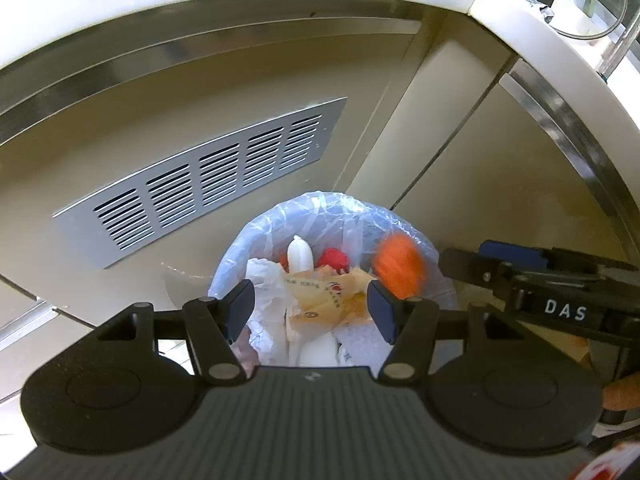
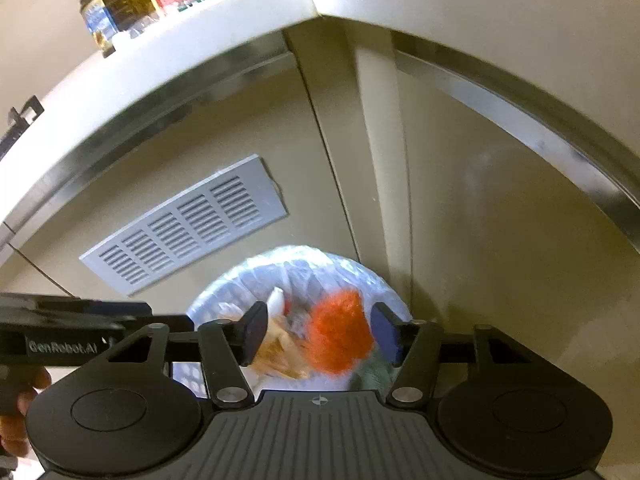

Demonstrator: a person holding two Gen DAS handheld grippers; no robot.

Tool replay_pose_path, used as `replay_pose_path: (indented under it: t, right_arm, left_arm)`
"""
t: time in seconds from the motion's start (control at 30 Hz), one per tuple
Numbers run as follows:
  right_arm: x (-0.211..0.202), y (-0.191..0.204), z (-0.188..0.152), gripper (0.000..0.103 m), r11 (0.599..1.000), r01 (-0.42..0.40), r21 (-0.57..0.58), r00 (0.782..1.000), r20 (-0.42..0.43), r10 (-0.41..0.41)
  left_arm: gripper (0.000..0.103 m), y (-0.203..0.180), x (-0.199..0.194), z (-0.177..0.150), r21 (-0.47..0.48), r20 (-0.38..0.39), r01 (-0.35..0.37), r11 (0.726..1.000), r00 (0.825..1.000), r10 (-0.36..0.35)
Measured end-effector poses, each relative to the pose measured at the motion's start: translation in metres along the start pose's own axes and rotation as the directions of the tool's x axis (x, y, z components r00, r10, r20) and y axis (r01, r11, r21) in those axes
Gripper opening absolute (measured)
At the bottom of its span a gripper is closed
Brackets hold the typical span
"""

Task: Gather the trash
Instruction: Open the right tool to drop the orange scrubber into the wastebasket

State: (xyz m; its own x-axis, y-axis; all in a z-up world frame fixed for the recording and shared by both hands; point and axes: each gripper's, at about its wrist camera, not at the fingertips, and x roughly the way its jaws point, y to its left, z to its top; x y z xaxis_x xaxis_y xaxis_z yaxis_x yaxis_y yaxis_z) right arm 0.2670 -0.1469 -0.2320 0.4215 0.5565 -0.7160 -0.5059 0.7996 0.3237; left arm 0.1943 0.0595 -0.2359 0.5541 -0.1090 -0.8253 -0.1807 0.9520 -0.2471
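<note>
Both hand-held grippers hang over the lined bin (image 1: 340, 216). The right hand-held gripper (image 2: 320, 338) is spread, a blurred orange wad (image 2: 340, 332) loose between its pads; the left hand-held gripper (image 1: 310, 312) is spread, empty.

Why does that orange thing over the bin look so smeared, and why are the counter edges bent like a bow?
Left wrist view: the orange thing is smeared by motion, while the trash in the bin looks sharp. Right wrist view: it blurs too, between open jaws, and the whole picture is softer. Both views: the wide lens bows the straight counter edge, and daylight washes out the top right corner of the left view.
</note>
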Motion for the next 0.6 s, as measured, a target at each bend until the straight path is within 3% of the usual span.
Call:
replay_pose_path:
  t: [0.6]
  right_arm:
    - [-0.028, 0.015, -0.005, 0.063, 0.999, 0.044, 0.002, 0.999, -0.019, -0.044]
  left_arm:
    - [0.058, 0.0, -0.038, -0.002, 0.019, 0.027, 0.022, 1.0, 0.999, -0.023]
